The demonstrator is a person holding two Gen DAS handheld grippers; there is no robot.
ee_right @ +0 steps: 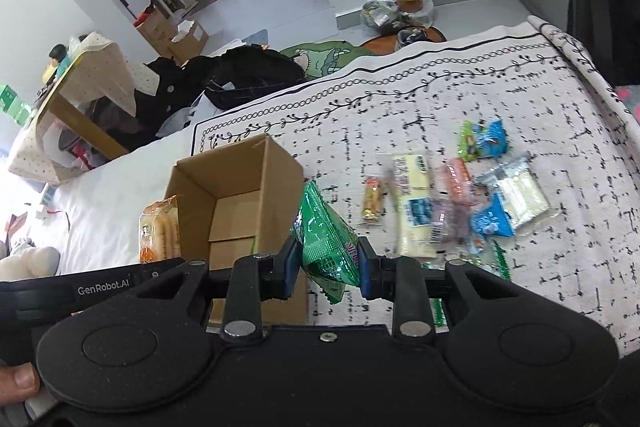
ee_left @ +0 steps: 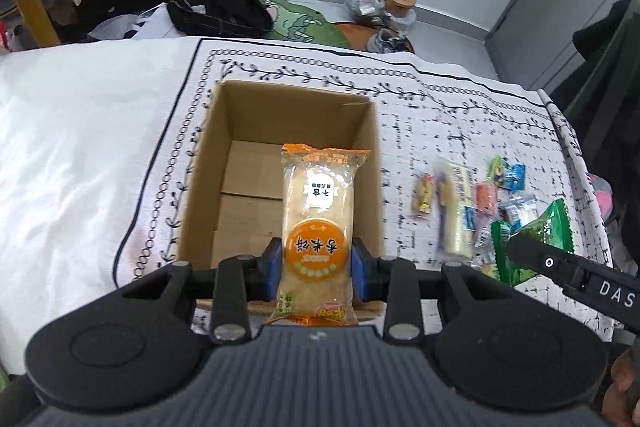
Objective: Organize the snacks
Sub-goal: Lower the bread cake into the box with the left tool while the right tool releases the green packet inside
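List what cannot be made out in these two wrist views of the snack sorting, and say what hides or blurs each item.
- Loose snacks: motion blur smears their labels in both views.
- Rice cracker pack: its near end is cut off behind the left gripper body.
- Green packet: print too crumpled and shiny to read; right gripper pads cover its sides.
- Cardboard box: in the right wrist view, its near floor is hidden by the gripper.
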